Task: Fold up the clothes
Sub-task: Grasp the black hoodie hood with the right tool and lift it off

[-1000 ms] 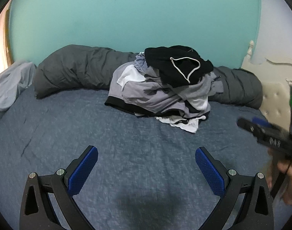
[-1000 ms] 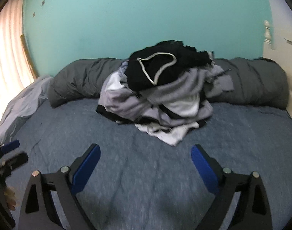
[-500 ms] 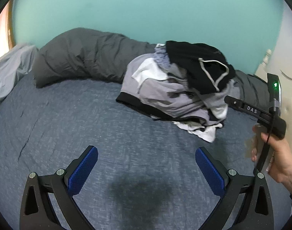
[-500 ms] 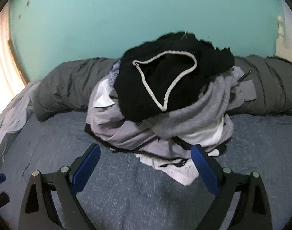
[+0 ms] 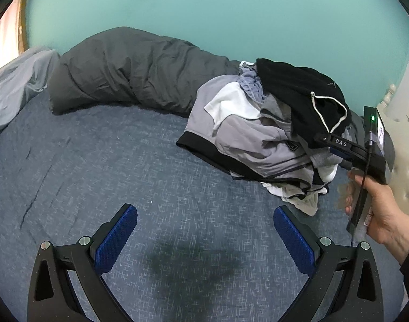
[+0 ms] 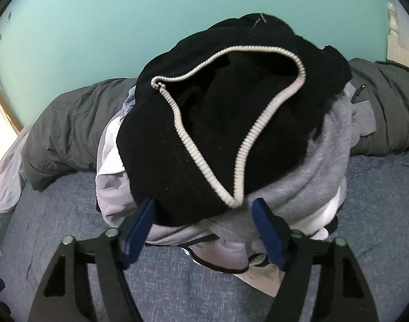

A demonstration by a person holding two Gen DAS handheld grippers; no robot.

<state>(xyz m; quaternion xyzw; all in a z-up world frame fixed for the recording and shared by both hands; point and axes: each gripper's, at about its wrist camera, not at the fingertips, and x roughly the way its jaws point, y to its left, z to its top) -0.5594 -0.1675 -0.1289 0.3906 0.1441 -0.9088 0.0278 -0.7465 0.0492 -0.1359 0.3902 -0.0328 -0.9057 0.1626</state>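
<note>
Right tool [image 6: 203, 214]: a second ago it looked at the clothes pile [image 5: 271, 134] from well back across the bed; now the pile fills its view, and the black garment [image 6: 218, 134] with the white ribbed trim hangs at frame centre. The jaws, wide a second ago, are closing. The garment's lower hem lies between the blue pads [image 6: 140, 225], but the pads are not yet pressing on it, so nothing is held.

Left tool [image 5: 204, 236]: jaws spread wide and empty over bare blue bed sheet [image 5: 124, 161] at lower centre of its frame. In its view the pile has shifted from centre to the right side. The person's hand [image 5: 379, 214] and the right tool's body now sit at right edge, up against the pile.

Location of task items: pile heaped on the bed against the grey rolled duvet [image 5: 137, 72], black garment topmost.

Judgement: folding has not begun; this reads as the first pick, taking the top garment off the pile. The open sheet under the left tool looks like the place to lay it out. Risk: the grey fleece layer [image 6: 311, 177] just under the hem may get pinched along with it.
</note>
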